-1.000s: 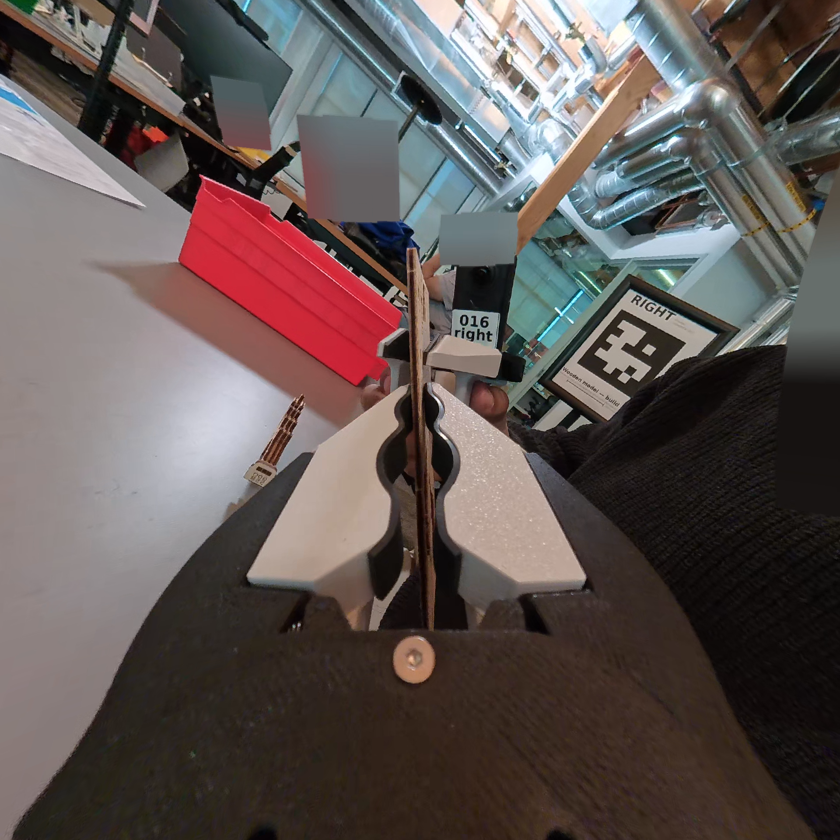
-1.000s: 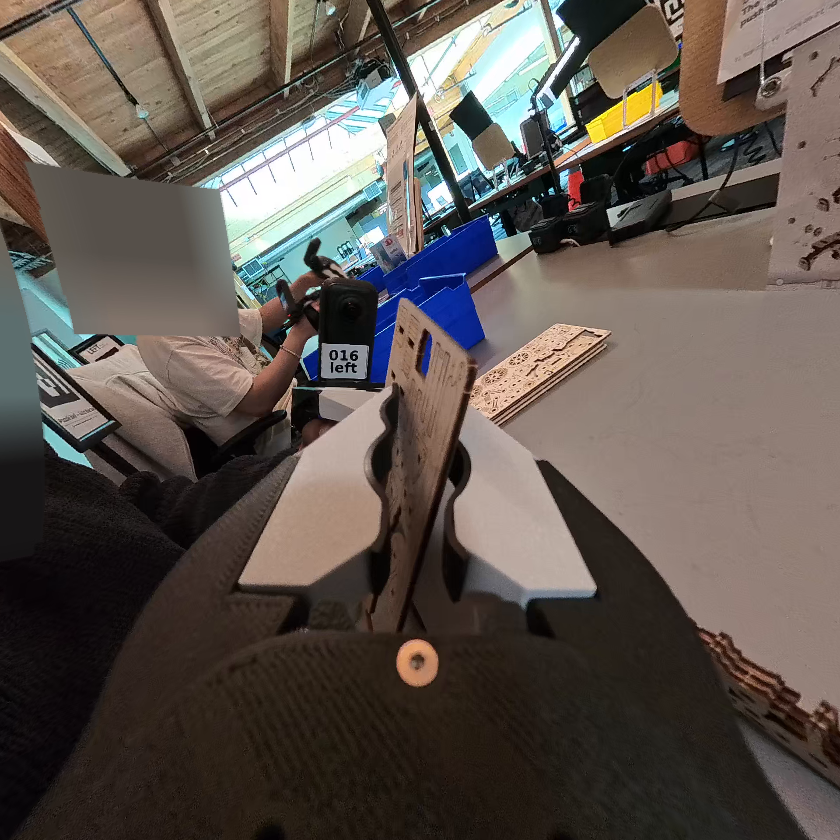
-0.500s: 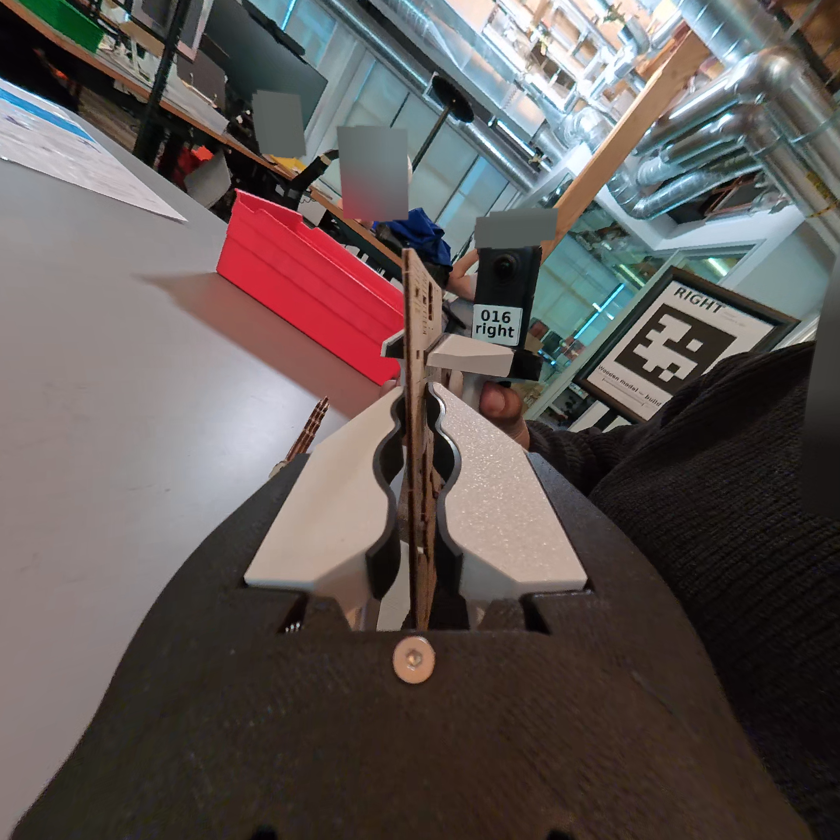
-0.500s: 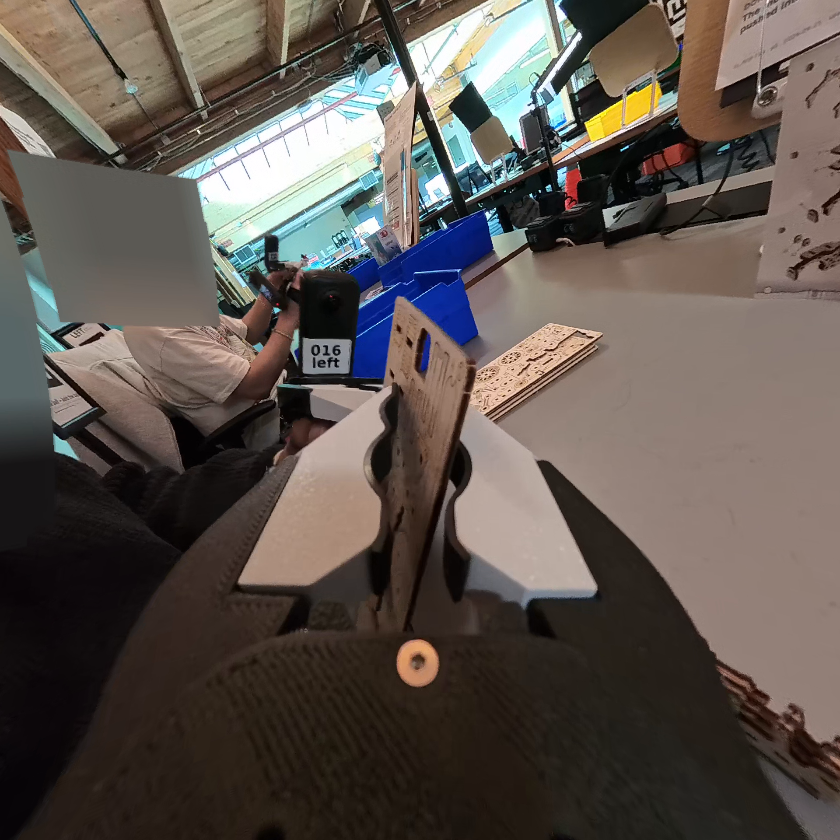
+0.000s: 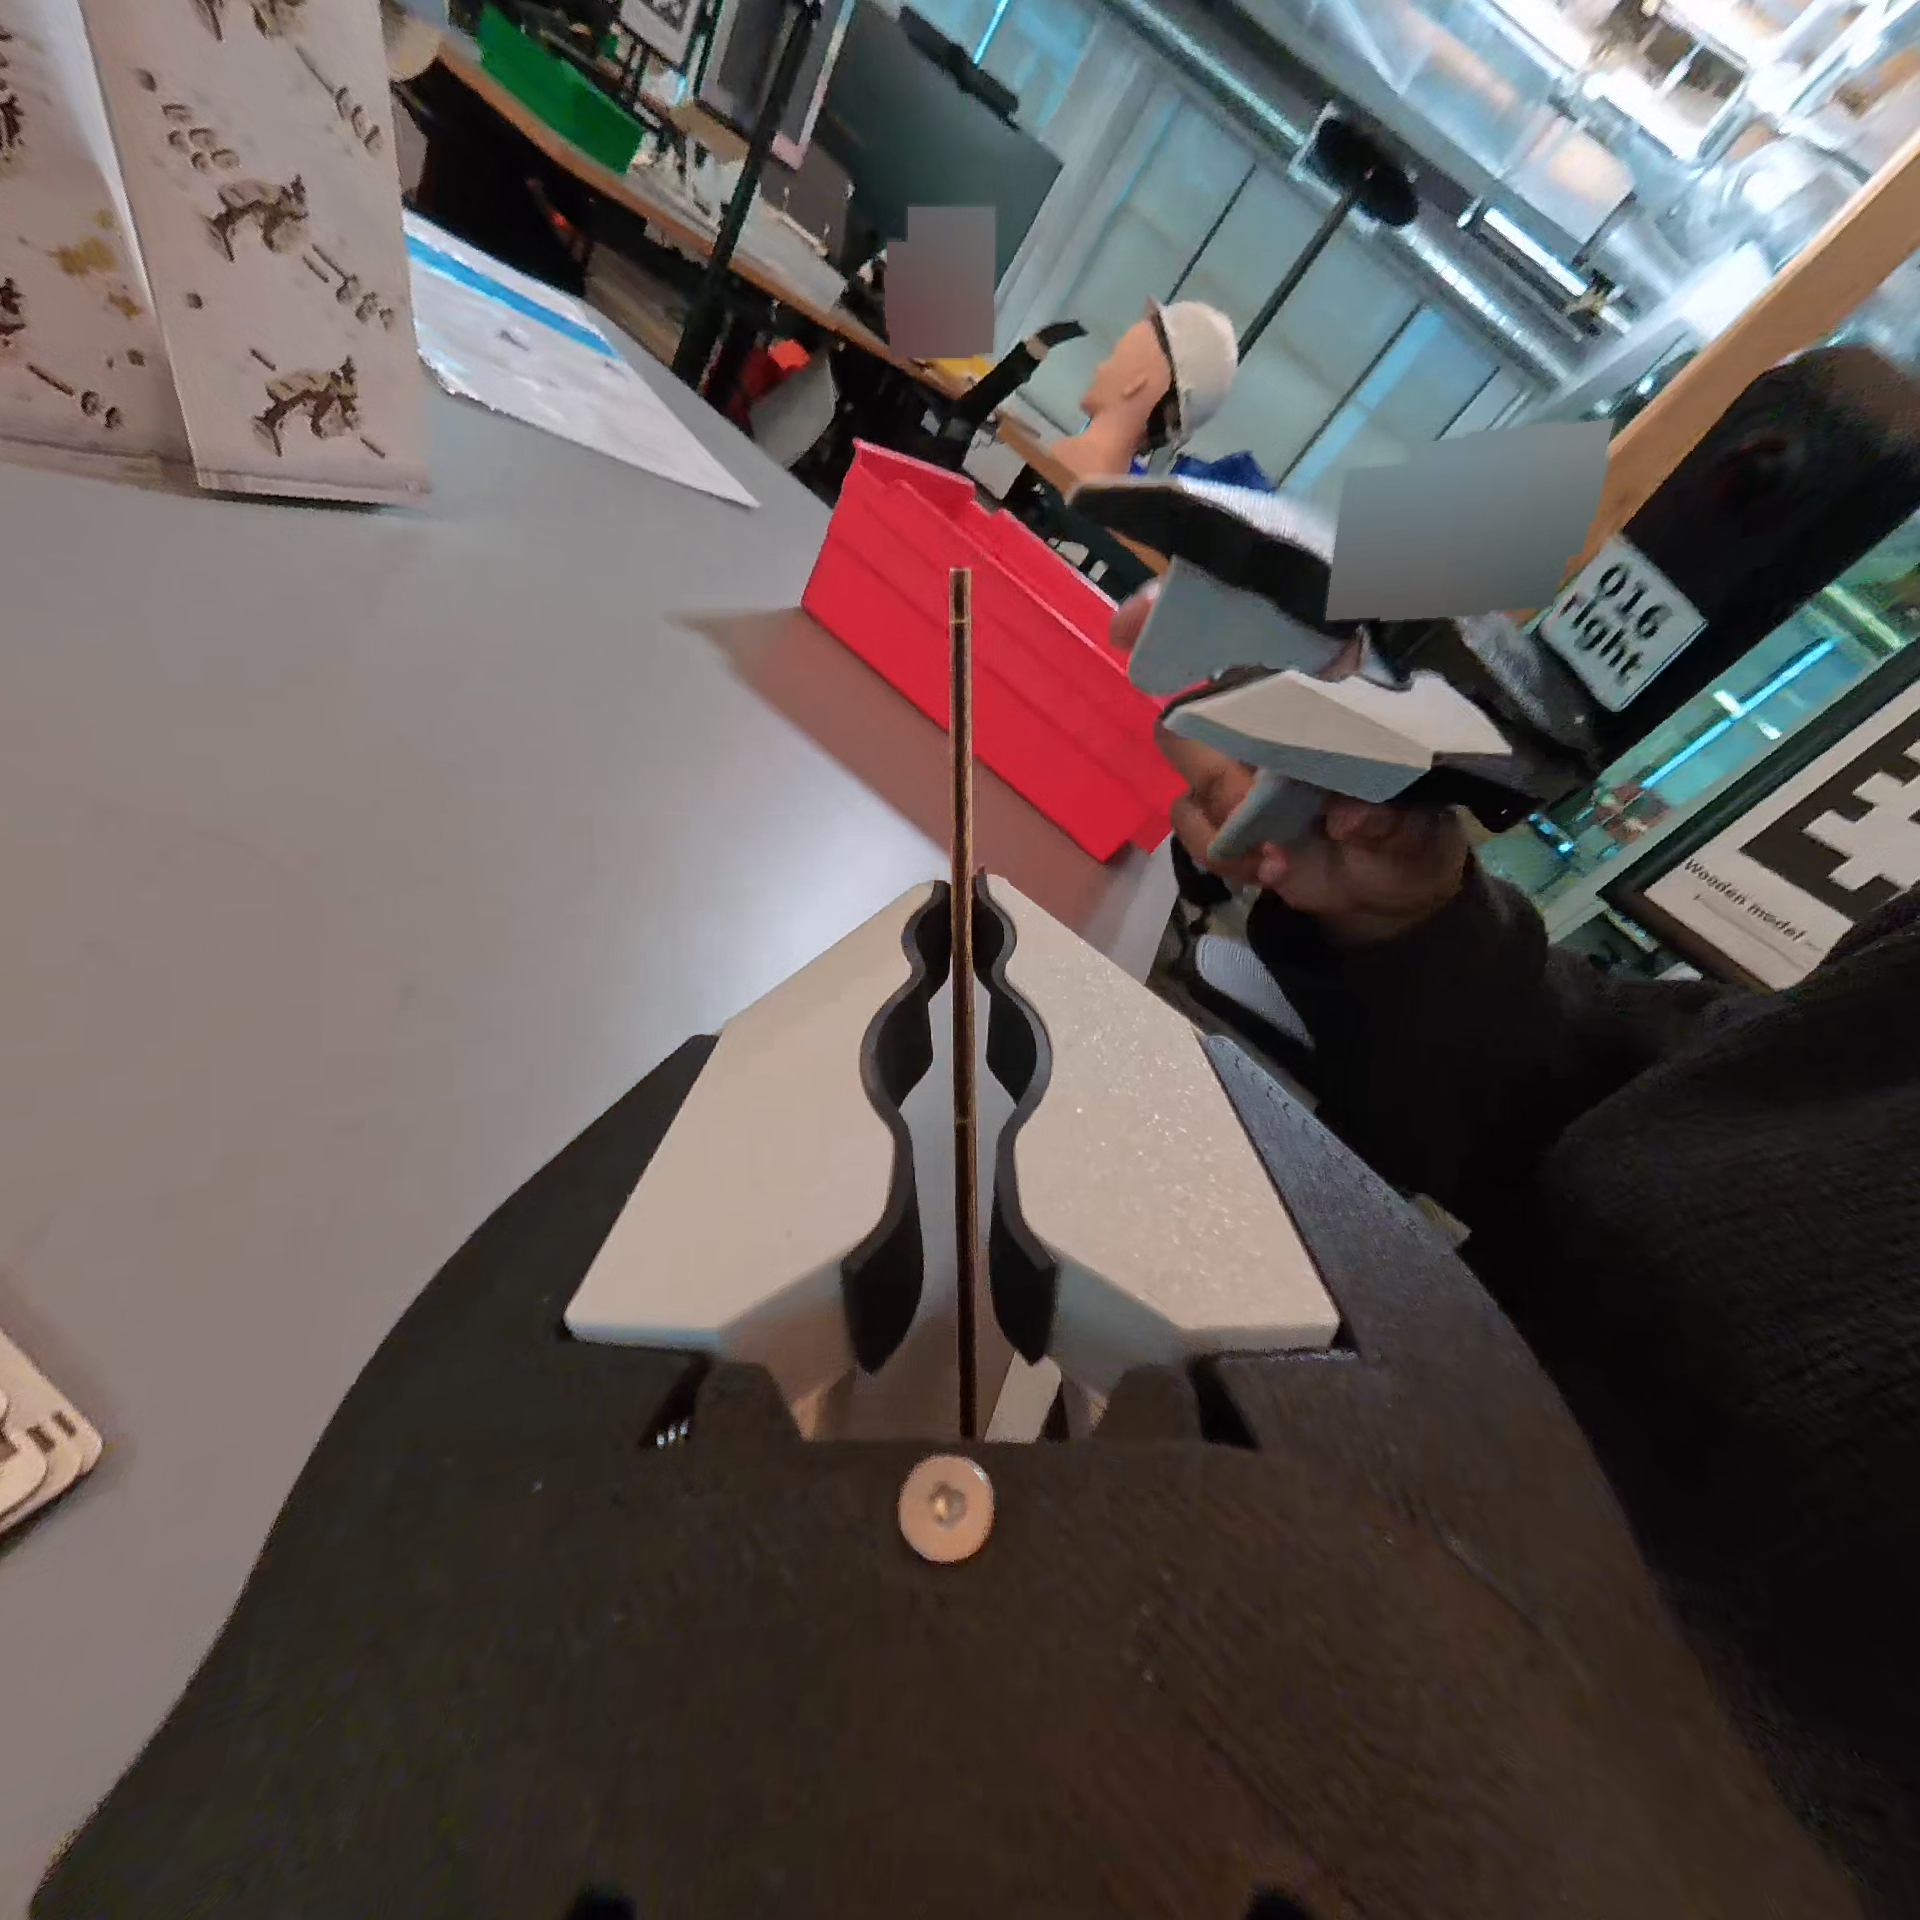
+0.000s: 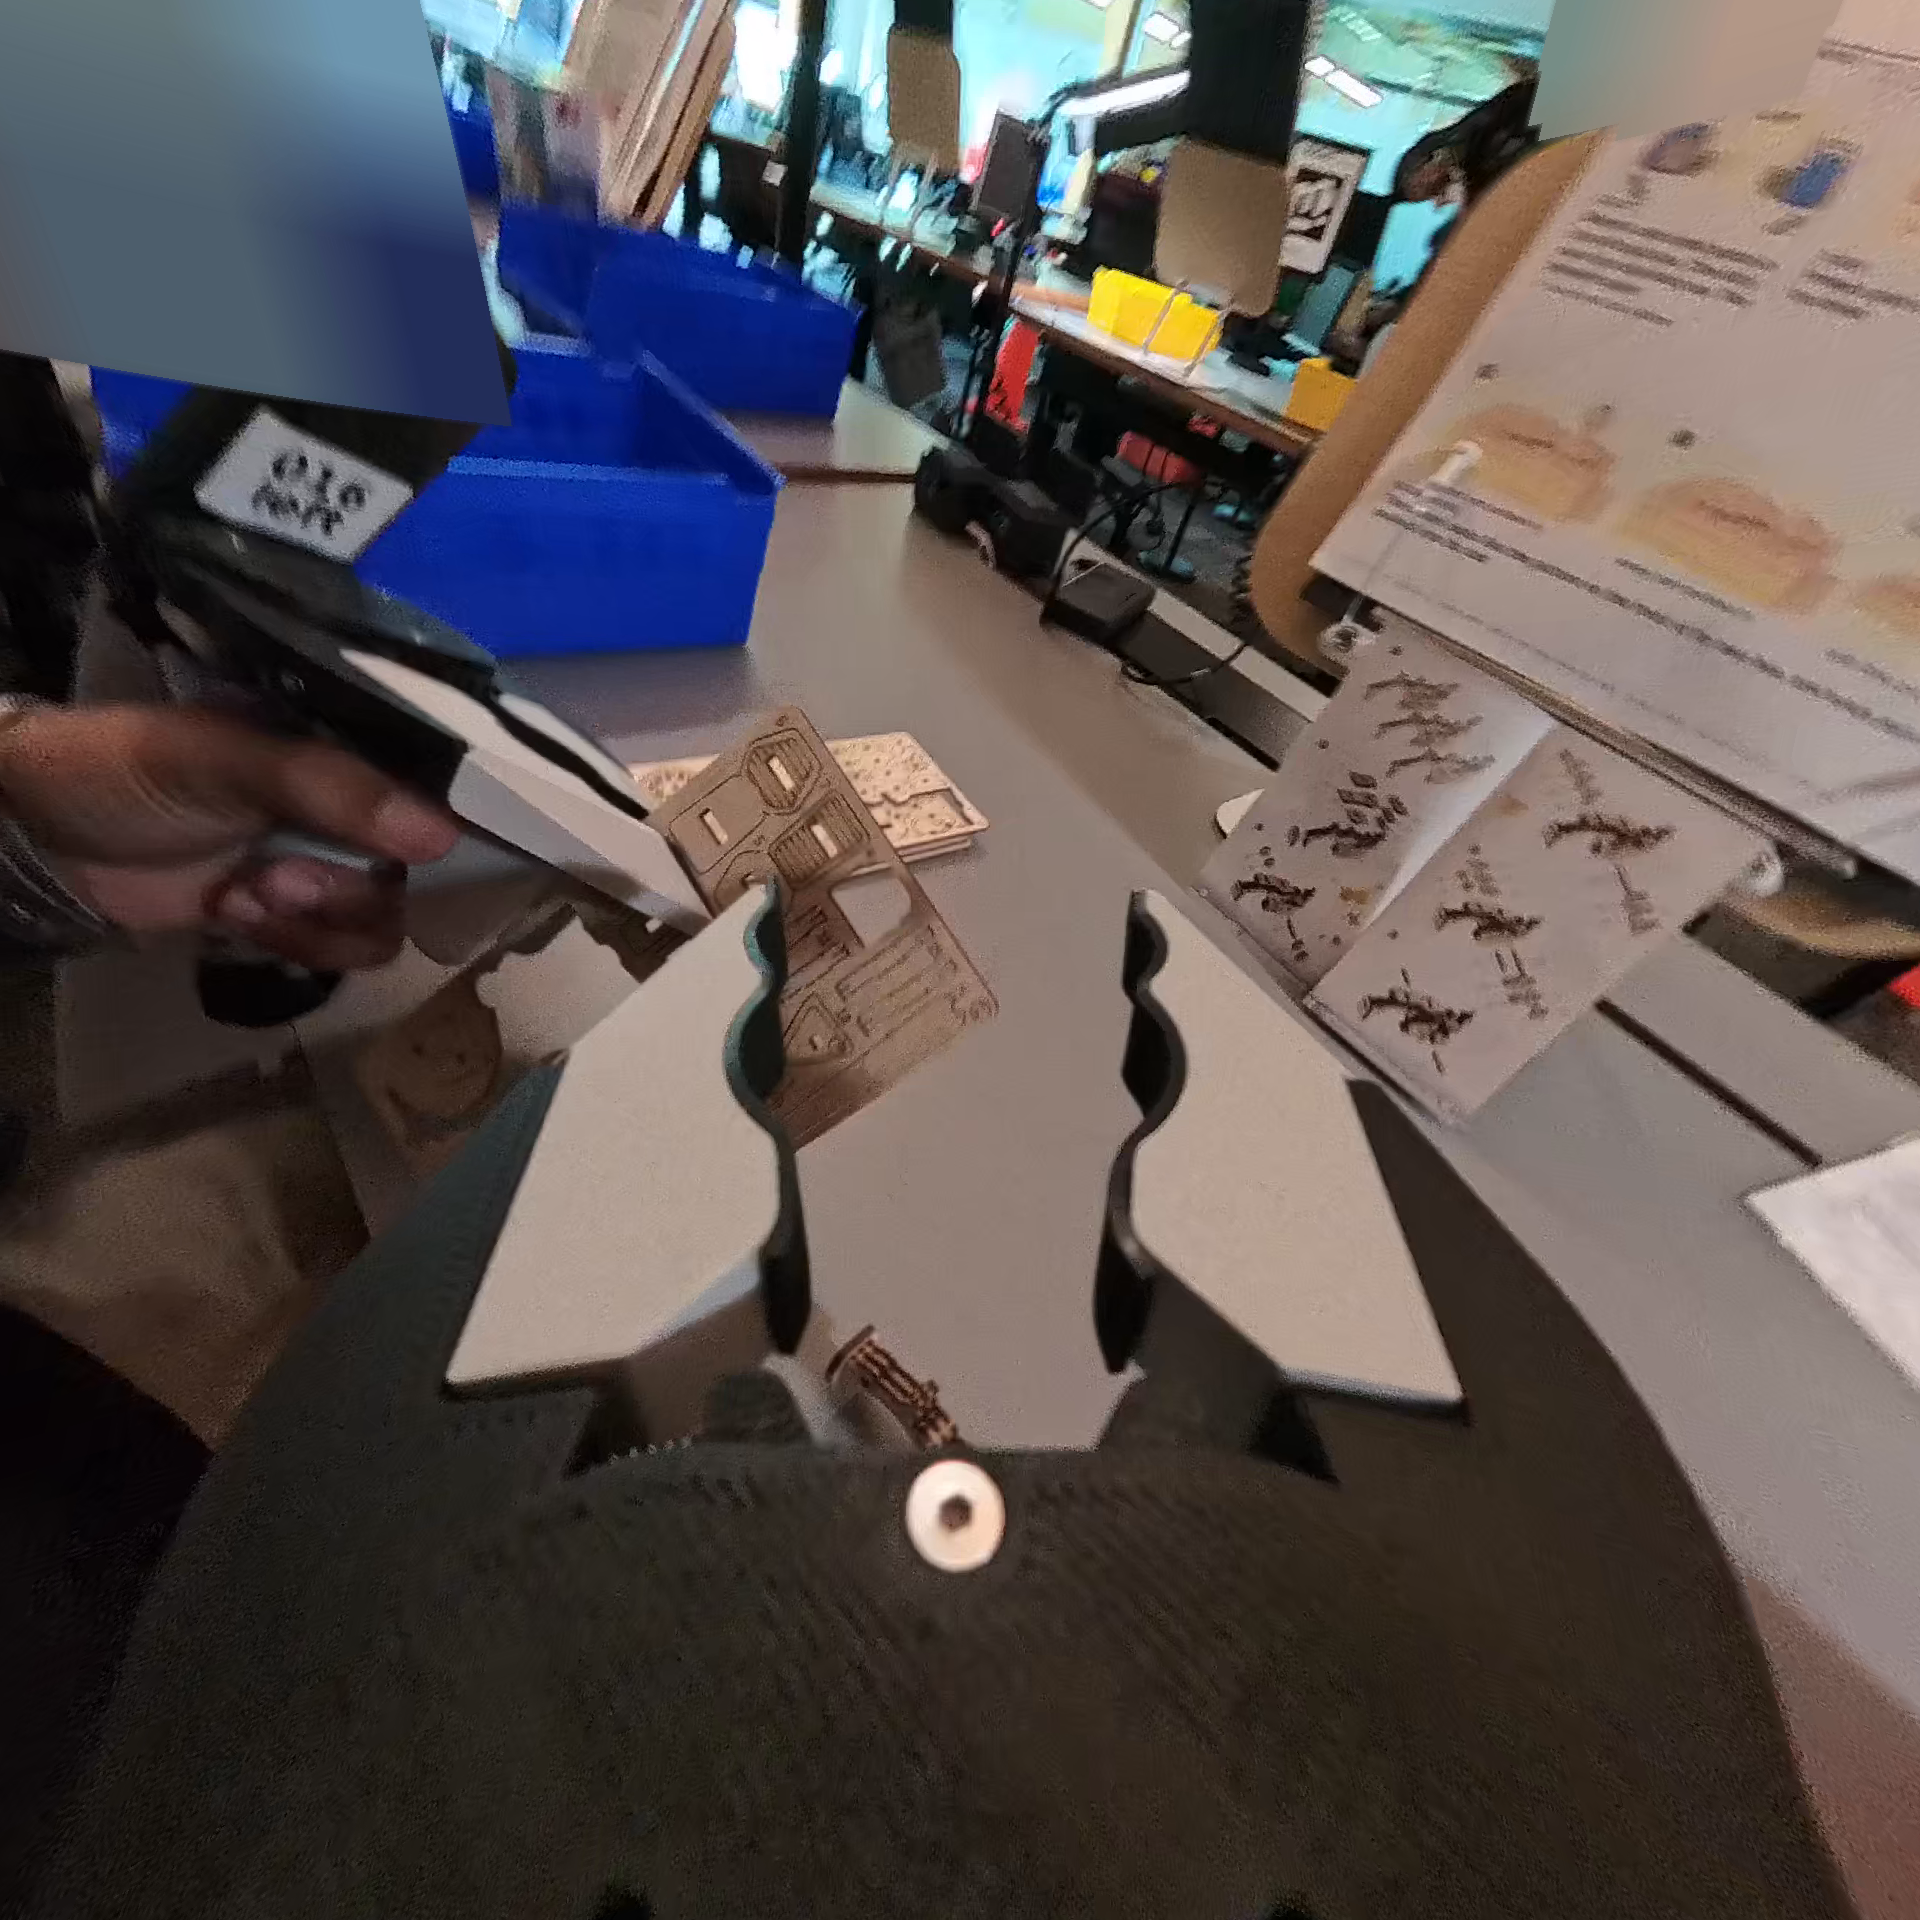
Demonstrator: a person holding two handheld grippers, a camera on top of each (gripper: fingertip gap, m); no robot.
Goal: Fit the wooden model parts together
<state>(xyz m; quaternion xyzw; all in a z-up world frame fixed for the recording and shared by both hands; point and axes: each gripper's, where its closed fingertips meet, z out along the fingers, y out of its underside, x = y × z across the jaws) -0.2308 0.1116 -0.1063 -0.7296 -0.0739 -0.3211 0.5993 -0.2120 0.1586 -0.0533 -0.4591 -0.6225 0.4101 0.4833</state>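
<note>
My left gripper [image 5: 961,899] is shut on a thin wooden sheet [image 5: 961,748], seen edge-on and sticking up past the fingertips. In the right wrist view the same sheet [image 6: 883,997] shows its laser-cut face, tilted above the grey table and held by the left gripper [image 6: 675,883]. My right gripper [image 6: 951,914] is open and empty, just right of that sheet. It also shows in the left wrist view [image 5: 1132,613], open, to the right of the sheet. A small dark-striped wooden part [image 6: 899,1392] lies on the table below the right gripper.
A stack of wooden sheets [image 6: 920,795] lies behind the held sheet. Loose wooden parts [image 6: 436,1049] lie under the left hand. Blue bins [image 6: 582,551] stand at the back left, a red bin [image 5: 987,675] at the table edge. Instruction sheets [image 6: 1455,914] stand at the right.
My right gripper has let go of the wooden sheet, opened and pulled away. Both views have swung down toward the table. My left gripper still holds the sheet.
</note>
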